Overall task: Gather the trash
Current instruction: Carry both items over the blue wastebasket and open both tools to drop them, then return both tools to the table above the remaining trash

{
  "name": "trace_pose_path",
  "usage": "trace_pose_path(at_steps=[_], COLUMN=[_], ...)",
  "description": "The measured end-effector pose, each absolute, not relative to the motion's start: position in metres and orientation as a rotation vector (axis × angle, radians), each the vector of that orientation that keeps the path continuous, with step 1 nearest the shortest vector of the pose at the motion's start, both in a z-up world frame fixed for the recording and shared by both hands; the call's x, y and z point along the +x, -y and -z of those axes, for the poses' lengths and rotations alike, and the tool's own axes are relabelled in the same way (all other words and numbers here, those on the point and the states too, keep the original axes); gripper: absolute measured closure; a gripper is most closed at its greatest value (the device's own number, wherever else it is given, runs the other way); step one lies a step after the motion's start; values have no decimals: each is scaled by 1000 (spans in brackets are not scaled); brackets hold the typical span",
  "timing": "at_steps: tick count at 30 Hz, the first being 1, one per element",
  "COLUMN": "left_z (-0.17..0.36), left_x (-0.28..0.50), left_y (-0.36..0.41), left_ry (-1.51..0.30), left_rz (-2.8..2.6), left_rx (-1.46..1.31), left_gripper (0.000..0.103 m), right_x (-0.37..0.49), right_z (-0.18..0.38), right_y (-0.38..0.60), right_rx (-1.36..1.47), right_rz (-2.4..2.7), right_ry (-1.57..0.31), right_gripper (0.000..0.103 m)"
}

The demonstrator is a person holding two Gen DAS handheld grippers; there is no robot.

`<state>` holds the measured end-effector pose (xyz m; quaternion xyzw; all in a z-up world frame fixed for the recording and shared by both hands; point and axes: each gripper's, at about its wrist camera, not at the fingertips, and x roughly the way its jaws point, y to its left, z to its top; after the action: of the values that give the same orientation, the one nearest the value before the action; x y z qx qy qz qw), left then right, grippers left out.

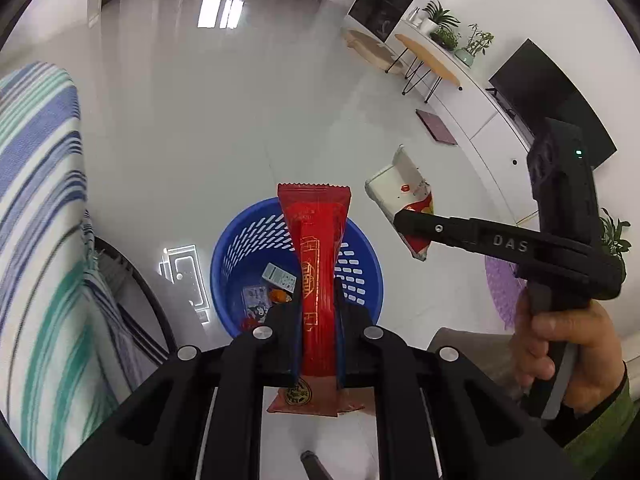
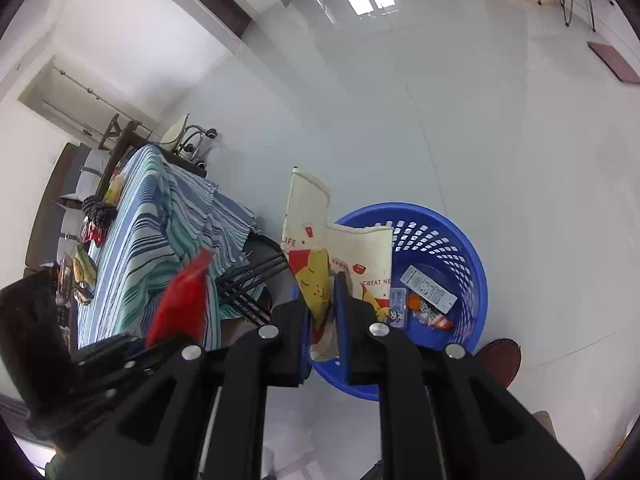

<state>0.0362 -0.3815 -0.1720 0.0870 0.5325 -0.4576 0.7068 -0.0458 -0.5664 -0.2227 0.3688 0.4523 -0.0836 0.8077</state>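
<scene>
Glossy red wrapper (image 1: 316, 256), perforated blue basket (image 1: 236, 248)

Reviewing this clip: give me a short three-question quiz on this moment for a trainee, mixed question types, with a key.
1. True or false: the left gripper is shut on a red wrapper.
2. What does the right gripper hold? A) a cream paper bag with a cartoon bear B) a bottle C) nothing
3. Fill in: the blue basket already holds a few small ____.

Key: 1 true; 2 A, the paper bag; 3 wrappers (small bits of trash).
</scene>
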Motion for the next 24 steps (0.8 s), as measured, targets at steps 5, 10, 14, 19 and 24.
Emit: trace_pose_path(at_steps=[5,10,14,19,24], left_z=[206,219,209,170,121], left_x=[38,45,45,38,19], left_y=[409,427,431,404,341], left_ry=[-1211,-1197,-1147,-1051,-906], left_rz=[992,990,988,990,965], left_rx=[263,284,263,260,263], left_gripper=[91,67,34,19,5], right_x=[-41,-42,-48,-55,-57], right_z=[230,234,230,216,190], right_y=[577,585,592,585,550], right_rx=[814,830,827,736,571], right_rz=[167,190,234,302,338], right_ry=[-967,-960,-935,-899,-822], right_gripper=[91,69,54,37,7])
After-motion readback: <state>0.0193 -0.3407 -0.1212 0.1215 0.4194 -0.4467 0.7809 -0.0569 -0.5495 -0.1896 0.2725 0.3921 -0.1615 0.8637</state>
